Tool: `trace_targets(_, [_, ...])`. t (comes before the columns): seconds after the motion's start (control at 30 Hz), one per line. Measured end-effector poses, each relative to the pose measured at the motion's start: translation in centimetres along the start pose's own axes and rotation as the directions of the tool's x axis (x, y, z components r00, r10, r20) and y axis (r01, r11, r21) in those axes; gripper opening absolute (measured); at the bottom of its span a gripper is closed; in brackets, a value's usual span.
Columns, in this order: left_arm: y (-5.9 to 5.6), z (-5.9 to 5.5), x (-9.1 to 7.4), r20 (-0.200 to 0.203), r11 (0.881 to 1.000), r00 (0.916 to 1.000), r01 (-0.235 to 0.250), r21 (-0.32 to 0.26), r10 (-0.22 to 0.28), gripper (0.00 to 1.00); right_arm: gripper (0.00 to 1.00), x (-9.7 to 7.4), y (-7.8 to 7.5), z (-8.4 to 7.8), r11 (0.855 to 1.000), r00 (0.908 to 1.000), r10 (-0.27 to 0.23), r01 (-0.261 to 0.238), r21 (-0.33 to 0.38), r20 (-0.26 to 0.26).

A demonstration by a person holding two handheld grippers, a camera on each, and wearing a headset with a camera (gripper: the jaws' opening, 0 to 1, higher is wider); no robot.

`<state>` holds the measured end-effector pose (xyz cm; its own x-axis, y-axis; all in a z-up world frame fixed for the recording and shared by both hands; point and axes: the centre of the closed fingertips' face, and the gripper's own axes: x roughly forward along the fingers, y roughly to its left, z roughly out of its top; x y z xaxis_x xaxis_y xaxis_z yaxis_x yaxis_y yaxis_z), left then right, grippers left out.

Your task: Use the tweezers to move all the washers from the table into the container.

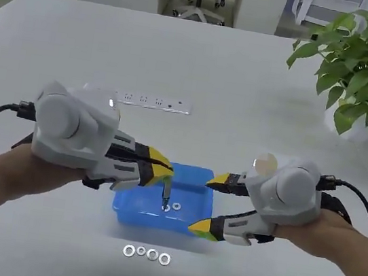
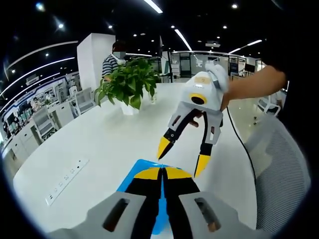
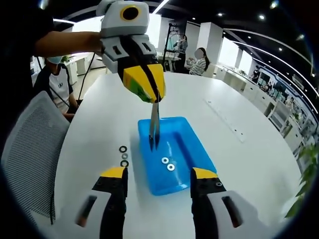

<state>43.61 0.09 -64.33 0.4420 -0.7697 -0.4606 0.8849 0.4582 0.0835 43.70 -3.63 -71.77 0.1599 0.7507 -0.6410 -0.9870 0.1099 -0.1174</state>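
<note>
My left gripper (image 1: 163, 165) is shut on a pair of metal tweezers (image 1: 166, 194), which point down into the blue container (image 1: 129, 213). Two washers (image 1: 171, 208) lie inside it, close to the tweezer tips. In the right gripper view the tweezers (image 3: 154, 124) hang from the left gripper (image 3: 149, 92) with nothing visible between their tips, above the container (image 3: 192, 152) and its two washers (image 3: 168, 164). Several washers (image 1: 147, 253) lie in a row on the table in front of the container. My right gripper (image 1: 209, 204) stands open at the container's right end, empty.
A white power strip (image 1: 151, 101) lies on the table beyond the container. A potted green plant (image 1: 365, 67) stands at the back right. Office chairs stand past the far table edge. Cables trail from both grippers.
</note>
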Motion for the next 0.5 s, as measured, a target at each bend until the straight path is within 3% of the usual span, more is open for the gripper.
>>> trace_targets(0.5, [-1.6, 0.5, -1.2, -0.021, 1.0, 0.9998, 0.004, -0.008, -0.004, 0.05, 0.77, -1.4, 1.3, -1.0, 0.997, 0.9995, -0.03, 0.029, 0.07, 0.009])
